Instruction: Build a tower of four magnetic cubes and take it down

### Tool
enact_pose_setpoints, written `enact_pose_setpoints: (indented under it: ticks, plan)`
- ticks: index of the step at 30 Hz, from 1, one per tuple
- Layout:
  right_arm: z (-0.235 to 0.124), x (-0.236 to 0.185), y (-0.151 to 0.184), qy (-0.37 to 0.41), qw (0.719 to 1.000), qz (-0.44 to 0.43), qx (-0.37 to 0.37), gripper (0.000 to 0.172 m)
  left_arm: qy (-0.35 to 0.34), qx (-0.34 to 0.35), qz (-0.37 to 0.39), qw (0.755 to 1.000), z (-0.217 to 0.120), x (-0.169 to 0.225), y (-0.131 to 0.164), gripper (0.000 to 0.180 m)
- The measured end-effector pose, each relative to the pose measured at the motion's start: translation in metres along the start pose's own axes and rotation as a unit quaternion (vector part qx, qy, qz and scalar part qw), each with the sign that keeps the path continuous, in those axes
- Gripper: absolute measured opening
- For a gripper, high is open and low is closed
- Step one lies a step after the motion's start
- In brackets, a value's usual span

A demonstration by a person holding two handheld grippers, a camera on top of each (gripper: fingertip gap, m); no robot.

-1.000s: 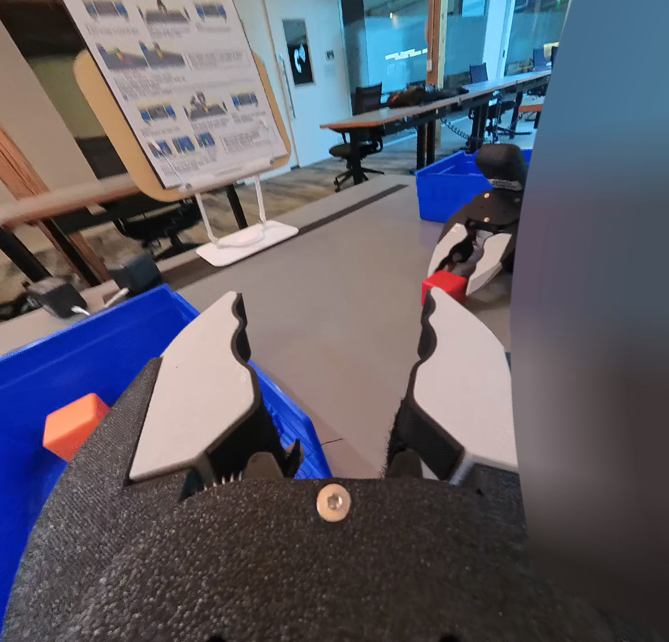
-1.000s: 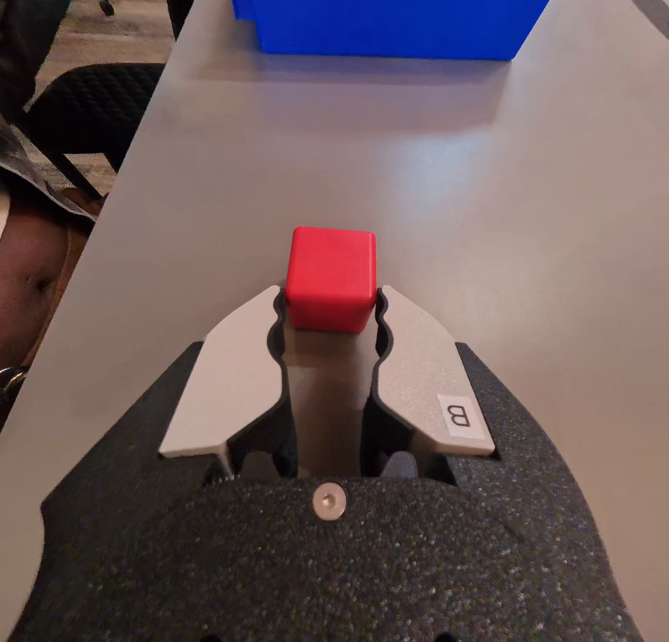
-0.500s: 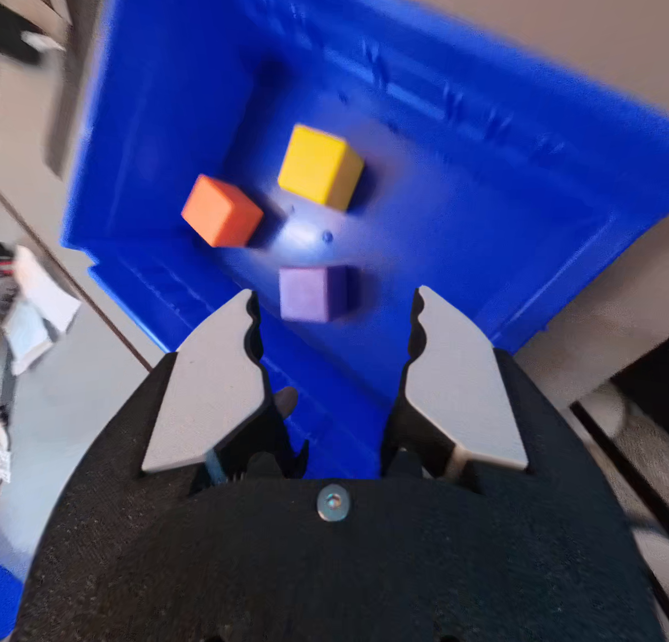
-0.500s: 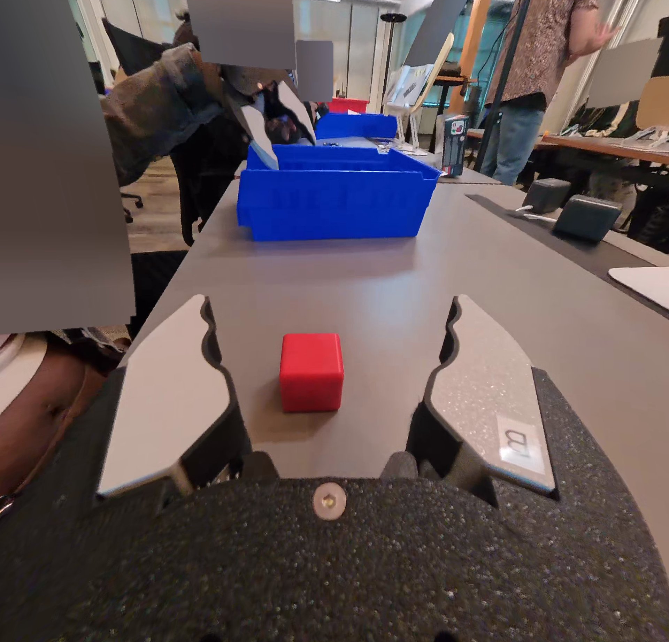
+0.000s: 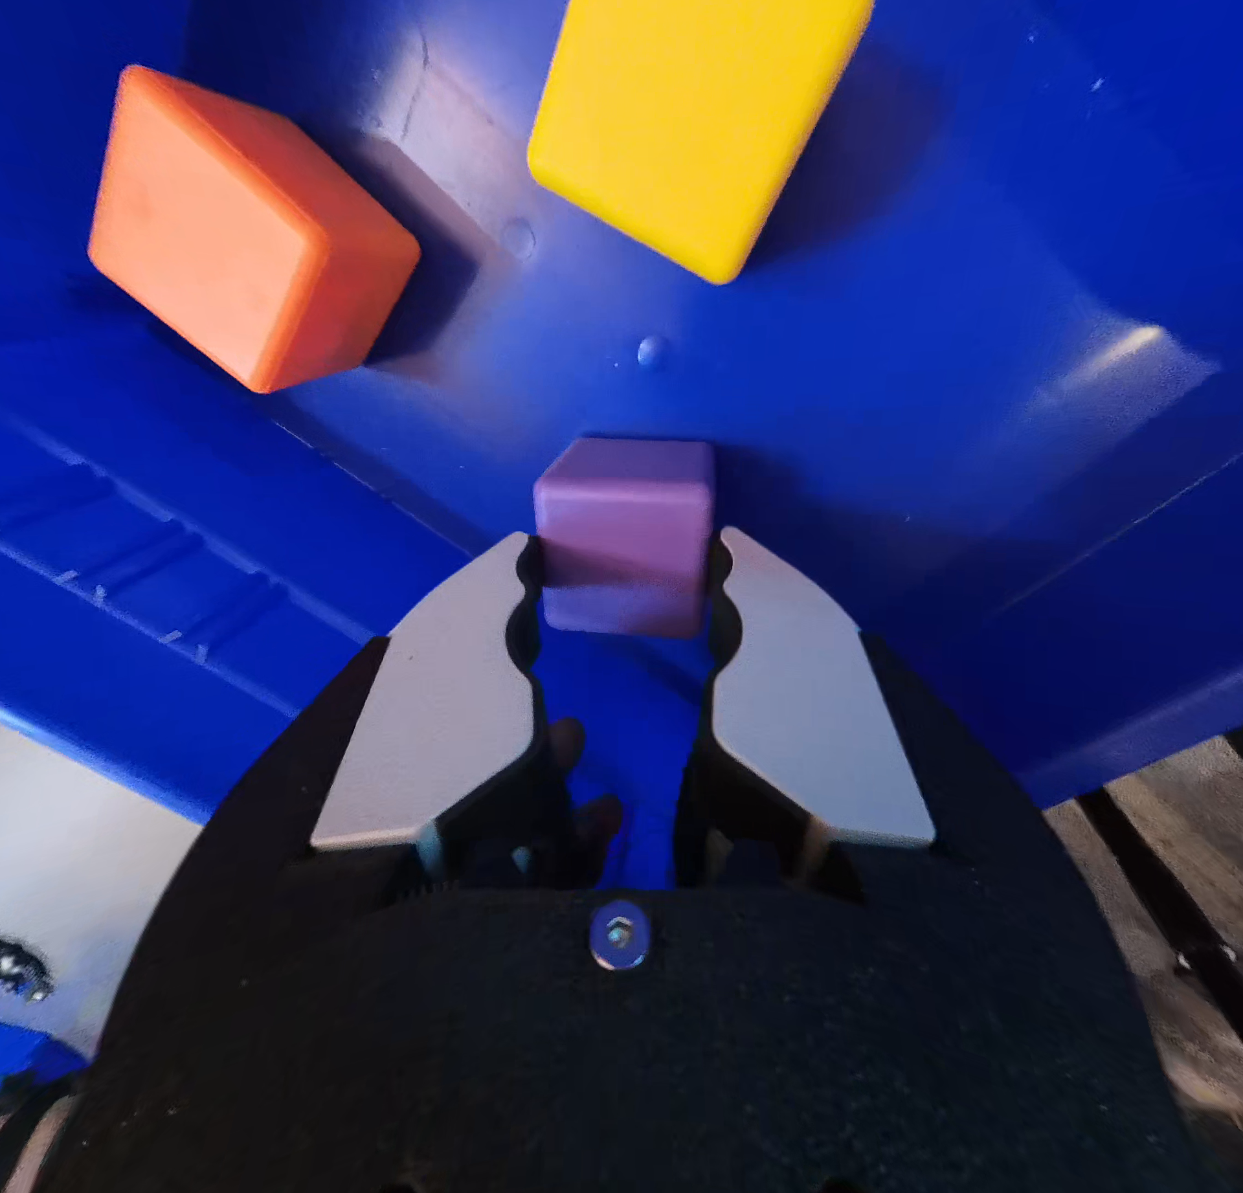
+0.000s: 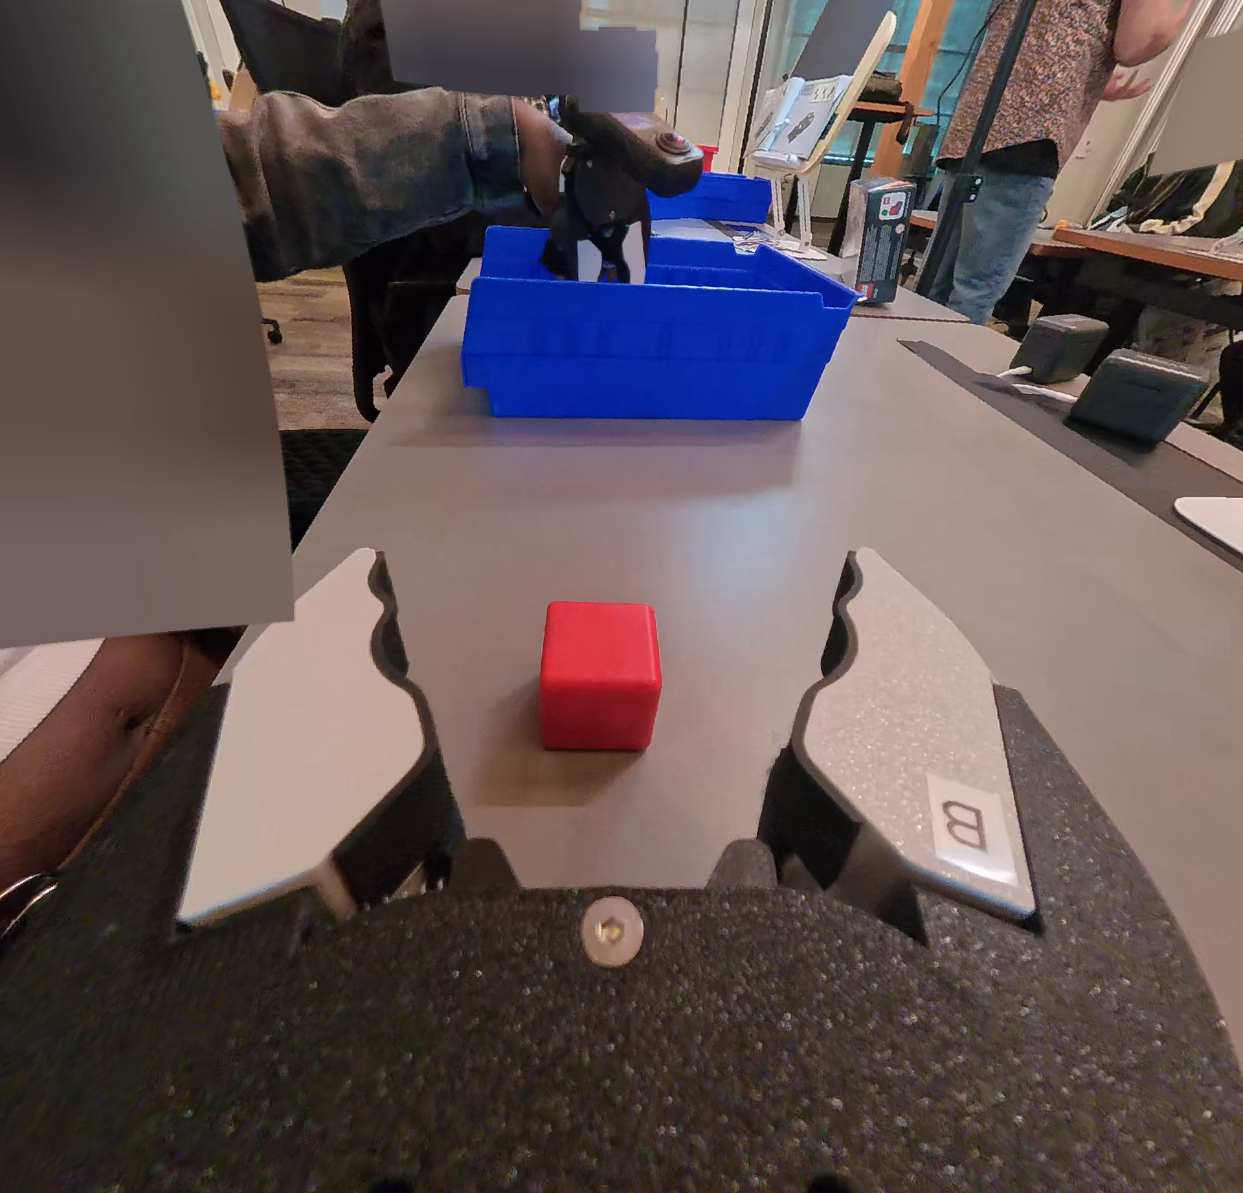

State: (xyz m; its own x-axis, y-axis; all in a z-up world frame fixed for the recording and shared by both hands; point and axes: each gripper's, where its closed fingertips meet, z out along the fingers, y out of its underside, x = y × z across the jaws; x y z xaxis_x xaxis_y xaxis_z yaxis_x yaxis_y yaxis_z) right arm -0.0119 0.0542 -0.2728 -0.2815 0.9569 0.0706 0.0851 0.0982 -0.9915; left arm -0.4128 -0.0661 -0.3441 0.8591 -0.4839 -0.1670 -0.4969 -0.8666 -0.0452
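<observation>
Two gripper point(image 5: 622, 542) pads against purple cube point(image 5: 622, 528) inside blue bin point(image 5: 942, 387)

Grey table point(image 6: 672, 522), red cube point(image 6: 598, 676) near its front, blue bin point(image 6: 646, 360) farther back

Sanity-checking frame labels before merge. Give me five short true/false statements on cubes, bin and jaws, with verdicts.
1. The left gripper has its jaws closed on the purple cube. True.
2. The red cube is clamped by the right gripper. False: it stands free on the grey table, jaws wide apart on either side of it.
3. The orange cube and yellow cube lie in the blue bin. True.
4. A second cube sits on the red cube. False: nothing is on it.
5. The orange and yellow cubes touch. False: bin floor shows between them.
</observation>
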Motion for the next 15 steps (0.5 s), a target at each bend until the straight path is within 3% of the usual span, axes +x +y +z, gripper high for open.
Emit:
enact_pose_setpoints:
  ticks: [2, 4, 7, 9, 12, 13, 15]
  plan:
    - [0.0, -0.001, -0.001, -0.002, 1.0, 0.0, 0.002, 0.122, -0.016, 0.049, -0.006, 0.999, -0.01, -0.002, -0.011, 0.047]
    - [0.0, -0.002, -0.003, -0.003, 1.0, -0.003, 0.007, 0.122, -0.042, 0.144, -0.03, 0.988, -0.033, -0.005, -0.031, 0.047]
    - [0.0, -0.004, -0.012, -0.005, 1.0, -0.005, 0.025, 0.122, -0.057, 0.355, -0.05, 0.932, -0.093, 0.011, -0.074, 0.047]
    - [0.0, -0.006, -0.025, -0.005, 0.998, -0.001, 0.055, 0.121, -0.041, 0.516, -0.033, 0.855, -0.147, 0.043, -0.103, 0.047]
    - [0.001, -0.013, -0.057, -0.009, 0.993, 0.006, 0.118, 0.116, 0.0, 0.708, 0.006, 0.706, -0.218, 0.106, -0.129, 0.046]
    - [0.002, -0.016, -0.069, -0.011, 0.99, 0.008, 0.139, 0.112, 0.034, 0.744, 0.018, 0.667, -0.232, 0.131, -0.135, 0.046]
    - [0.005, -0.025, -0.092, -0.018, 0.986, 0.011, 0.167, 0.104, 0.097, 0.779, 0.028, 0.619, -0.242, 0.174, -0.149, 0.046]
